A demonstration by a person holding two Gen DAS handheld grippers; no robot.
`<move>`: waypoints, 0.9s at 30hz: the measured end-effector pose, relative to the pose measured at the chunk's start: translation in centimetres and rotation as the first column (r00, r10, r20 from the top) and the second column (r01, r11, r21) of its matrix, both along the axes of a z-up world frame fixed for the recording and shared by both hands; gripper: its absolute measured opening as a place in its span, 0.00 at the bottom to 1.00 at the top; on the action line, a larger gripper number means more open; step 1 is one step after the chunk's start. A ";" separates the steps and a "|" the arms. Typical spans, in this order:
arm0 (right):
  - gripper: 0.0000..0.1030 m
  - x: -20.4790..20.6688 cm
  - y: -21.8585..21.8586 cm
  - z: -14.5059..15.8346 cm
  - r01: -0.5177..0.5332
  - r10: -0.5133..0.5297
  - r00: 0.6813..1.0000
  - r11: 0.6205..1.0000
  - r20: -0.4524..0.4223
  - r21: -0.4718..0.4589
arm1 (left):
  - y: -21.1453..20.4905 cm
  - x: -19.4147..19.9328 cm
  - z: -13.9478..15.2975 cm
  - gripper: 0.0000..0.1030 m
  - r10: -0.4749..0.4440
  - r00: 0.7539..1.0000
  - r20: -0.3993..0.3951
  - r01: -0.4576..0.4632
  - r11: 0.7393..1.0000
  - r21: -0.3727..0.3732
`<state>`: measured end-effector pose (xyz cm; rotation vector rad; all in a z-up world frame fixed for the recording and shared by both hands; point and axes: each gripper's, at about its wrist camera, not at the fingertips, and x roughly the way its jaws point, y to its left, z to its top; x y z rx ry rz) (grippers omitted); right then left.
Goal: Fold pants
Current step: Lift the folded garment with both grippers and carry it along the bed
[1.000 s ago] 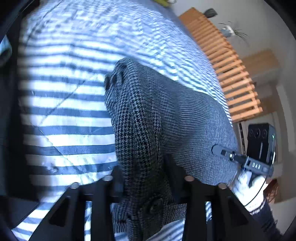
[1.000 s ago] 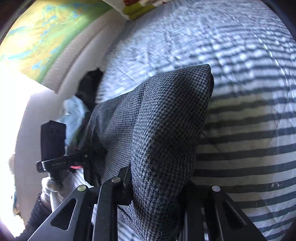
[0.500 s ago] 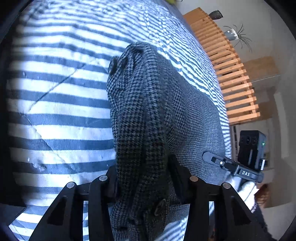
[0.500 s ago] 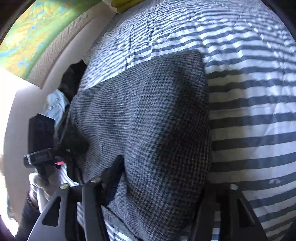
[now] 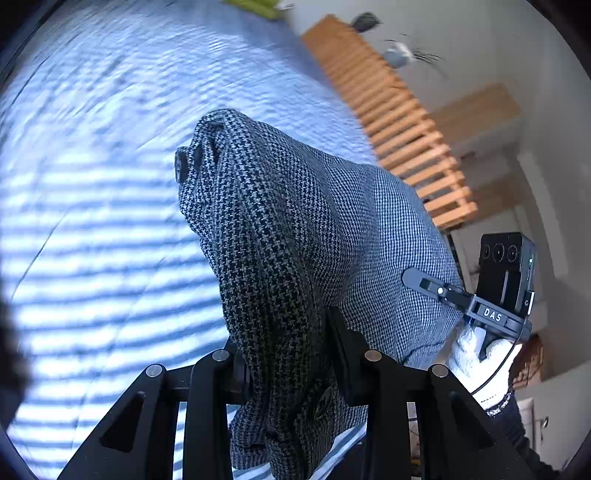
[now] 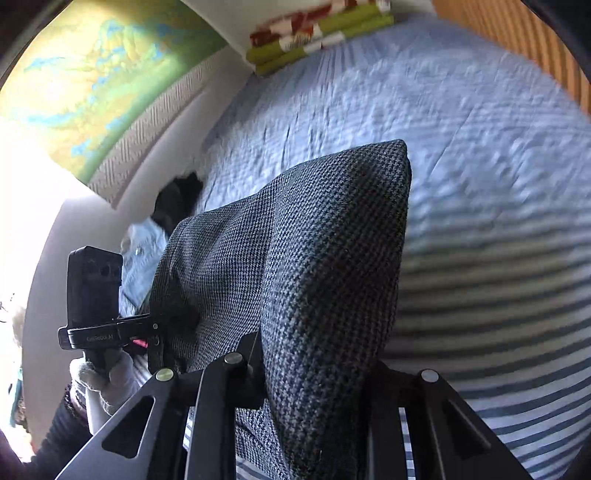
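Grey houndstooth pants (image 5: 295, 236) hang lifted above a blue-and-white striped bed cover (image 5: 92, 258). My left gripper (image 5: 288, 350) is shut on the waistband end, where a dark button (image 5: 181, 166) shows at the top. In the right wrist view the same pants (image 6: 332, 258) rise as a folded corner, and my right gripper (image 6: 317, 373) is shut on that cloth. The fabric stretches between the two grippers. Each view shows the other gripper off to the side, held by a white-gloved hand (image 5: 487, 354).
A wooden slatted frame (image 5: 399, 122) runs along the bed's right side. Green-and-red pillows (image 6: 314, 33) lie at the head, by a wall with a green-yellow map (image 6: 92, 74). Dark and light-blue clothes (image 6: 155, 229) are piled at the bed's left edge. The striped cover (image 6: 498, 295) spreads ahead.
Both grippers went down close to the bed half a second ago, and have since risen and tilted back, lifting the pants off the cover again. Both kept their hold.
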<state>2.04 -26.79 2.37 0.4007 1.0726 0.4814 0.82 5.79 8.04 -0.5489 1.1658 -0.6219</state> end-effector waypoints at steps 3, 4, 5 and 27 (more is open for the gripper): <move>0.20 1.4 -3.3 3.7 0.040 -0.035 0.997 0.997 0.072 -0.066 | -3.7 2.9 2.8 0.34 -0.027 0.999 0.041 0.027 1.000 -0.006; 0.20 1.9 -4.6 4.6 0.056 -0.048 0.995 0.995 0.090 -0.083 | -5.3 4.2 3.6 0.34 -0.039 0.997 0.059 0.040 0.999 -0.002; 0.20 2.8 -6.0 5.5 0.079 -0.067 0.991 0.992 0.111 -0.101 | -7.0 5.6 4.4 0.34 -0.049 0.996 0.075 0.049 0.999 -0.001; 0.19 26.8 -28.1 -4.5 0.350 -0.310 0.934 0.893 0.178 -0.282 | -34.4 36.2 -8.5 0.32 -0.068 0.997 0.042 0.067 0.997 0.022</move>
